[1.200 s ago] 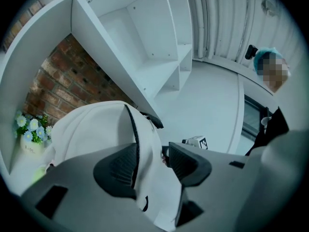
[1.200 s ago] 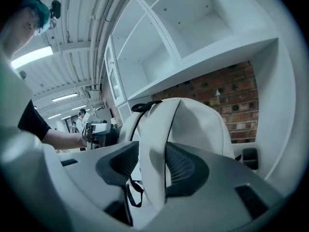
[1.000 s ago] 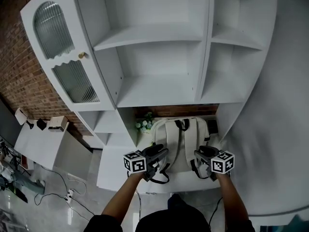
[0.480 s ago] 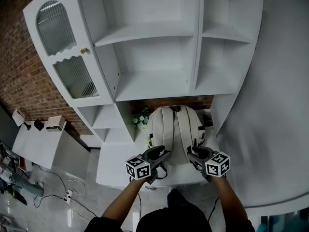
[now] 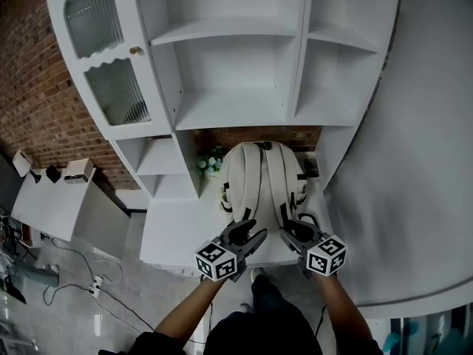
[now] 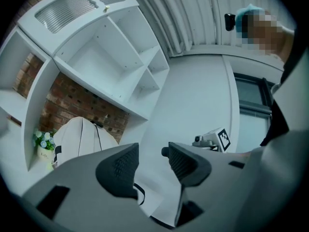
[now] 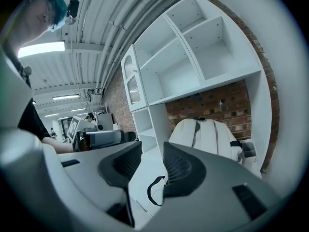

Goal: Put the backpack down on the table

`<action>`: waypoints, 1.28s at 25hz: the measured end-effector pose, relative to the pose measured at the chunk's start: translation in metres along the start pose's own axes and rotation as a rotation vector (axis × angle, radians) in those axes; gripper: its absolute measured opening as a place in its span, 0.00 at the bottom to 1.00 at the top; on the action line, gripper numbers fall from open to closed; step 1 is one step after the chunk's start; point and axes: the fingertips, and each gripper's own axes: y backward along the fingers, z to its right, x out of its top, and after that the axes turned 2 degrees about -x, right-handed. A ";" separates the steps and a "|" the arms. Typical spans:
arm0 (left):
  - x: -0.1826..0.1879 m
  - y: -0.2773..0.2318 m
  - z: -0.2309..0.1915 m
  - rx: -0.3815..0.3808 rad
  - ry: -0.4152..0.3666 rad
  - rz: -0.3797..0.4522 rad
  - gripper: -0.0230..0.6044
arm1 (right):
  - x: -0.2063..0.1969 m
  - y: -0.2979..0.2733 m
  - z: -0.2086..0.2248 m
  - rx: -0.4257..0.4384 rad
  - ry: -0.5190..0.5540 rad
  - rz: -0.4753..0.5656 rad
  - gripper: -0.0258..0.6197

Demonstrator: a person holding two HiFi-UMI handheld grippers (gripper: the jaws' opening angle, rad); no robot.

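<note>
Cream backpack is seen upright on the white worktop in the head view, set far back against the brick wall, with a flower pot at its left. Left hand-held gripper and right hand-held gripper are held on its near side.

Left gripper view: jaws released, nothing gripped; backpack seen far left.

Right gripper view: jaws closing, nothing between them; backpack seen far right.
</note>
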 end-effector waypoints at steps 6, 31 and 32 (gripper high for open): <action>-0.021 0.001 0.039 -0.010 -0.032 -0.028 0.36 | -0.001 0.020 -0.034 0.049 -0.048 0.064 0.26; -0.060 -0.046 0.229 0.290 -0.096 0.098 0.06 | -0.019 0.207 -0.027 0.034 -0.155 0.070 0.08; -0.059 -0.045 0.238 0.308 -0.112 0.125 0.06 | -0.022 0.212 -0.030 0.038 -0.147 0.067 0.08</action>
